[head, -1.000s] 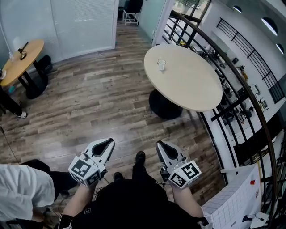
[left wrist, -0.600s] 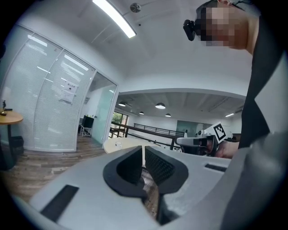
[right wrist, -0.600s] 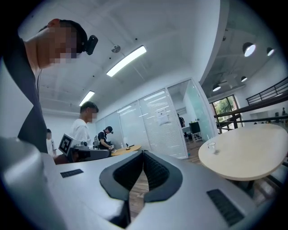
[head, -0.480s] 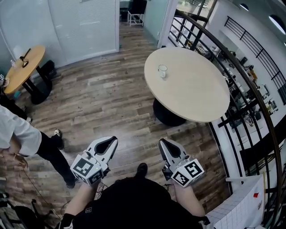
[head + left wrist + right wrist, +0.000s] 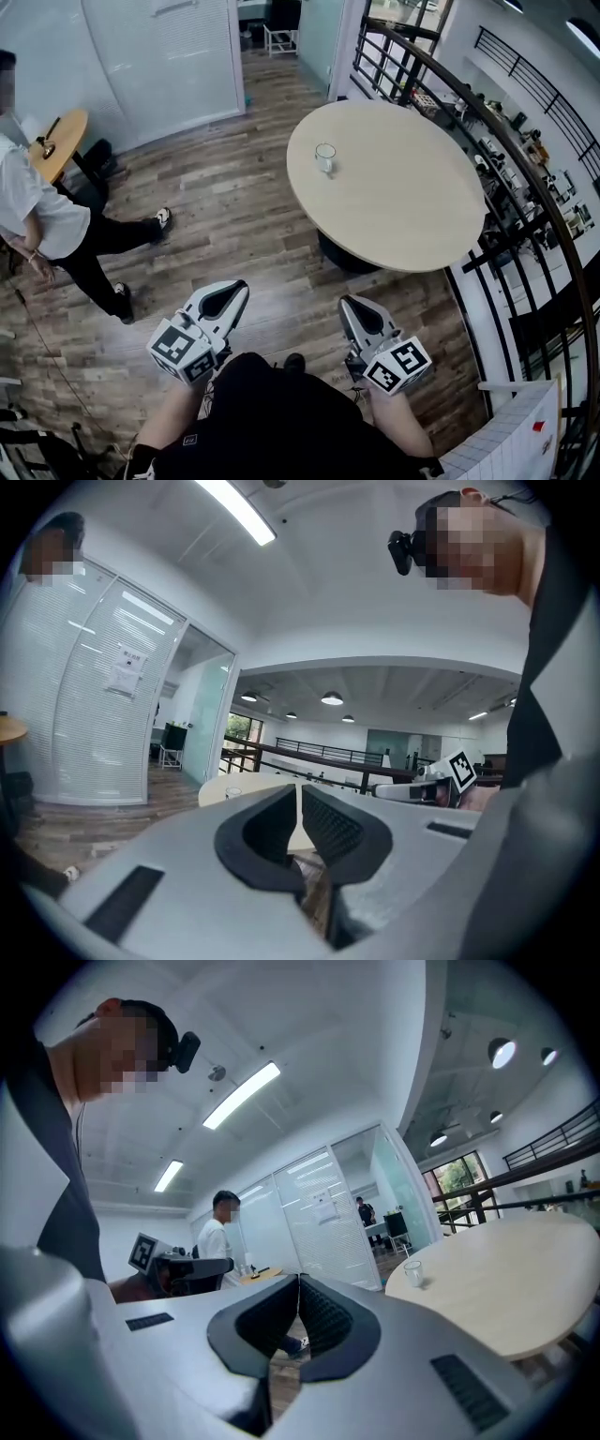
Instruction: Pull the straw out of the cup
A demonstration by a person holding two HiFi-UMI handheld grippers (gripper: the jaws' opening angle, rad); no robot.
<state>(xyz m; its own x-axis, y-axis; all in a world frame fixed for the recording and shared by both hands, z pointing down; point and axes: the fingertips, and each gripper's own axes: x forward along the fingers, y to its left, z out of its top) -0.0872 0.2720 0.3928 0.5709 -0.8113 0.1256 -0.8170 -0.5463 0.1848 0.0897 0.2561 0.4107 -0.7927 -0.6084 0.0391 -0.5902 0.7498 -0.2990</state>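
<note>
Cup [image 5: 325, 157] stands on the round table [image 5: 403, 197], near its left edge in the head view, and well apart from both tongs. It looks like clear glass. It is too small here to tell if a straw is in it. The job has not begun yet, I think; the step now is getting close to the table. To do it well, the person should walk up until the cup is right in front, stop, and only then spread the tongs. One pair could hold the cup so it does not tip. The other could pinch the straw up high and lift it straight up. The left gripper [image 5: 228, 298] and the right gripper [image 5: 355, 309] are held low, side by side in front of the person's body, over the wooden floor [image 5: 234, 216]. Both point about level, toward the table. Both have their jaws pressed together with nothing between them. Another person [image 5: 42, 216] stands off to the left.
</note>
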